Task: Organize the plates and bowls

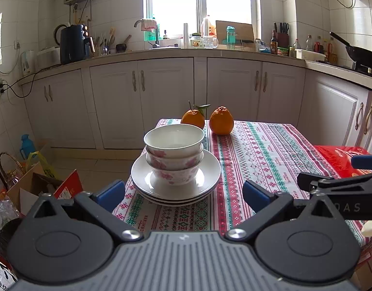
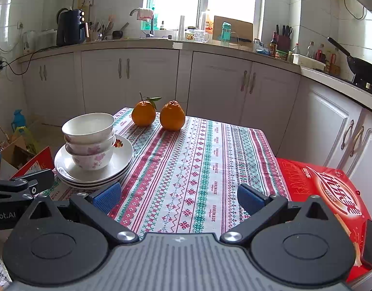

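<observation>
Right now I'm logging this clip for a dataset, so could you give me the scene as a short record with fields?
setting: kitchen, table with patterned cloth
bowls: three nested in a stack of bowls
plates: stack of plates under the bowls, near the table's left edge
fruit: two oranges side by side at the far end
left gripper: open, empty, facing the stack
right gripper: open, empty, over bare cloth
off table: red box at right

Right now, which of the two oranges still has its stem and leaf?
The left orange, the one nearer the stacked bowls; a green leaf sticks up from it, while the right orange has none.
</observation>
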The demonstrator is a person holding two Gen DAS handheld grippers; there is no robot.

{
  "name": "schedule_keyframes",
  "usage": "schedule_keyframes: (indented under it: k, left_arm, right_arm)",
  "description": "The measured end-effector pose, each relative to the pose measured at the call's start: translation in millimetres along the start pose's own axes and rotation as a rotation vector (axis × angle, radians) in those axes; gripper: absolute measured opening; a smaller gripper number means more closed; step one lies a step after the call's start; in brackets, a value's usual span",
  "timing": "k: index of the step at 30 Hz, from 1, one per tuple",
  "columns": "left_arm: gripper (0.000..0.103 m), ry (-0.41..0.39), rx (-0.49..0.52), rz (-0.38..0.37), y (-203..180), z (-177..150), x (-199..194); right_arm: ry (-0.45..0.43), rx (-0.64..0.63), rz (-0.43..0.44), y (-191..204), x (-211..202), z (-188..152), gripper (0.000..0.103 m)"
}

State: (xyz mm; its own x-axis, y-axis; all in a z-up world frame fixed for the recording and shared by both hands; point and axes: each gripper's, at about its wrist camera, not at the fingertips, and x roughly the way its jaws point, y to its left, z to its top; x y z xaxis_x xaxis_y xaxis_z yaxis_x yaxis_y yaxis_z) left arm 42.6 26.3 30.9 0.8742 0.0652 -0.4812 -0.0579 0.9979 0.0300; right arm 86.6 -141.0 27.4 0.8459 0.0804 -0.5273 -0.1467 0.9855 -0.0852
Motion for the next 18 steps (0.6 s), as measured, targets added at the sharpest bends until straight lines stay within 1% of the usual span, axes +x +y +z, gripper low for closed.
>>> schedule_keyframes:
  k: [18]
  left_arm:
    - [0.102,0.001,-0.002,0.008,-2.2,0.4,-1.4]
  right_arm:
    - [-0.01,-0.002,-0.017,0.5,-1.2,-0.1,0.103]
